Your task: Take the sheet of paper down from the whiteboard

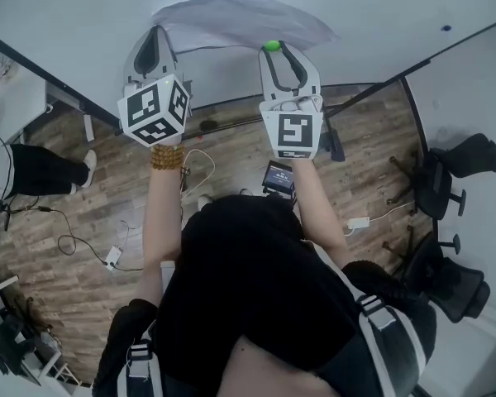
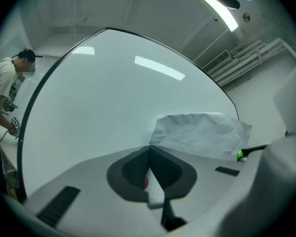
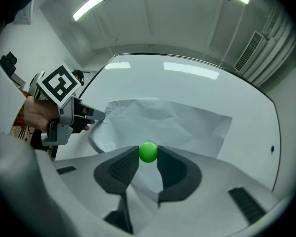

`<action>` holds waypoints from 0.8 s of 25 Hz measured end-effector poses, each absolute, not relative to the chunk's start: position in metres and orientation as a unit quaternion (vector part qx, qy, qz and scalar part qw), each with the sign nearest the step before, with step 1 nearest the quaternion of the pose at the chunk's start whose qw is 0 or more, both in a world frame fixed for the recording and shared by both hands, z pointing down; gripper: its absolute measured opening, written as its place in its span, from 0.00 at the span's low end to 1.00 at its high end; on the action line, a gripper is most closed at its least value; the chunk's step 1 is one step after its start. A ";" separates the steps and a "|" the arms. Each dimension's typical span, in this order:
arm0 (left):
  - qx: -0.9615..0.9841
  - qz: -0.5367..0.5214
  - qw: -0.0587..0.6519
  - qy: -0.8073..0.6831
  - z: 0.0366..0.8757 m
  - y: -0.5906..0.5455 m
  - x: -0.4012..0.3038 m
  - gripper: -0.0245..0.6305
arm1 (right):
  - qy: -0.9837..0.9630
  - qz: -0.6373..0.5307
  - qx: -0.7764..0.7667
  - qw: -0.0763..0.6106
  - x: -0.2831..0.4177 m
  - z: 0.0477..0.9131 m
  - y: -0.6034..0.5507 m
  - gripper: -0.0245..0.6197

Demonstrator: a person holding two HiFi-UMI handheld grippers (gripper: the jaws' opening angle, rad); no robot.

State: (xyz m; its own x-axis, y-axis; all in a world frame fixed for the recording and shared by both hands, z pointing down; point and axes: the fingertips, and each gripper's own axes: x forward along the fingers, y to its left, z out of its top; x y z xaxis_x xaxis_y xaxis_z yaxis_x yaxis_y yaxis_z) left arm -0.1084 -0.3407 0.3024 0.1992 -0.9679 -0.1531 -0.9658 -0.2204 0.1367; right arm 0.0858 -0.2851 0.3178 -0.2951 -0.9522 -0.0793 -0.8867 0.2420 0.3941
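A crumpled white sheet of paper [image 1: 240, 19] lies against the whiteboard [image 1: 74, 15], bulging away from it. My left gripper [image 1: 159, 31] is shut on the sheet's left corner; in the left gripper view a strip of paper [image 2: 156, 191] and a bit of red sit between the closed jaws of the left gripper [image 2: 149, 149]. My right gripper [image 1: 273, 50] is at the sheet's lower edge, shut on a green ball magnet [image 3: 148, 152] between the fingertips of the right gripper [image 3: 148, 154]. The right gripper view also shows the sheet [image 3: 163, 122] and the left gripper [image 3: 91, 115] at its corner.
The whiteboard stands on a frame over a wooden floor with cables [image 1: 74, 242]. Two black office chairs [image 1: 450, 180] are at the right. Another person's legs [image 1: 33, 170] are at the left; a person [image 2: 5, 93] stands beside the board's left edge.
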 end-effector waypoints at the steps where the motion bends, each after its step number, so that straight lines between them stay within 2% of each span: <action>1: 0.775 -0.101 0.005 -0.624 0.302 -0.340 -0.108 0.05 | -0.783 -0.186 0.587 0.088 0.086 0.317 -0.283 0.21; 20: 0.796 -0.069 0.009 -0.601 0.319 -0.298 -0.074 0.05 | -0.802 -0.214 0.549 0.095 0.088 0.315 -0.245 0.21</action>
State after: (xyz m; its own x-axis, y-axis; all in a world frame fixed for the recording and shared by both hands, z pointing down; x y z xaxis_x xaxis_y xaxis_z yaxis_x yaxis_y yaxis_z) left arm -0.0743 -0.2982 0.3190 0.2685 -0.9582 -0.0984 -0.9557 -0.2778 0.0969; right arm 0.0881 -0.2452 0.3154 -0.3784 -0.9219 -0.0834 -0.8408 0.3046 0.4476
